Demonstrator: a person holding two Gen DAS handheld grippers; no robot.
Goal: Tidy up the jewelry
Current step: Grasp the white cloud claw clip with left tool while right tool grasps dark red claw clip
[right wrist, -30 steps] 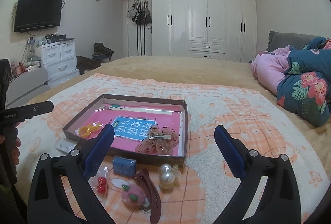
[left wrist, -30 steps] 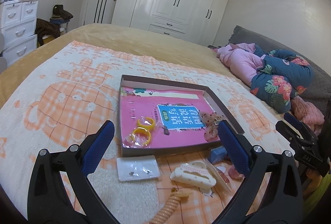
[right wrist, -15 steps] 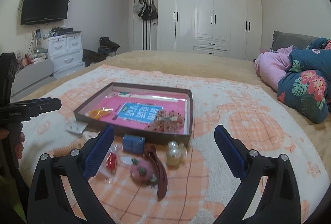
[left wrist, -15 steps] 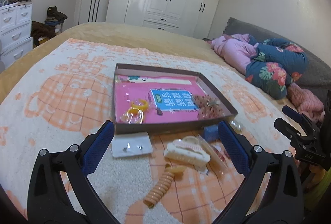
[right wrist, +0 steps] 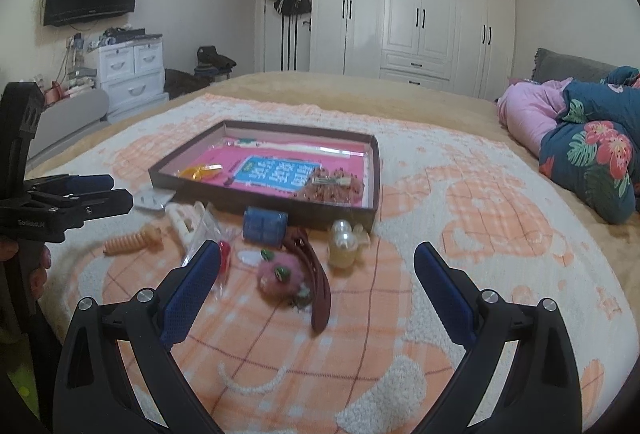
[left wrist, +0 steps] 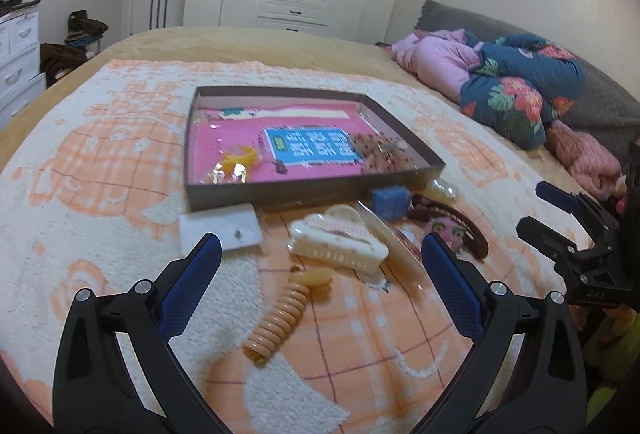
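One shallow brown tray (left wrist: 304,193) with a pink lining lies on the orange-and-white blanket (left wrist: 100,161) covering the bed, its long axis running across the bed. Inside it are one yellow bangle (left wrist: 239,153) toward the left end and one brown beaded hair clip (right wrist: 334,186) toward the right end.

Loose pieces lie on the blanket along the tray's near wall: one white earring card (left wrist: 219,230), one cream claw clip (left wrist: 340,244), one orange spiral hair tie (left wrist: 285,314) with its long axis pointing toward the tray, one blue box (right wrist: 265,225) touching the tray wall, one dark red barrette (right wrist: 314,282) lying lengthwise toward the camera, one pink fuzzy ornament (right wrist: 278,280) just beside the barrette, and one pearl ornament (right wrist: 343,242).

The left tongs (left wrist: 318,270) are spread wide and empty above the claw clip and hair tie. The right tongs (right wrist: 316,274) are likewise spread wide and empty, above the barrette and pink ornament.
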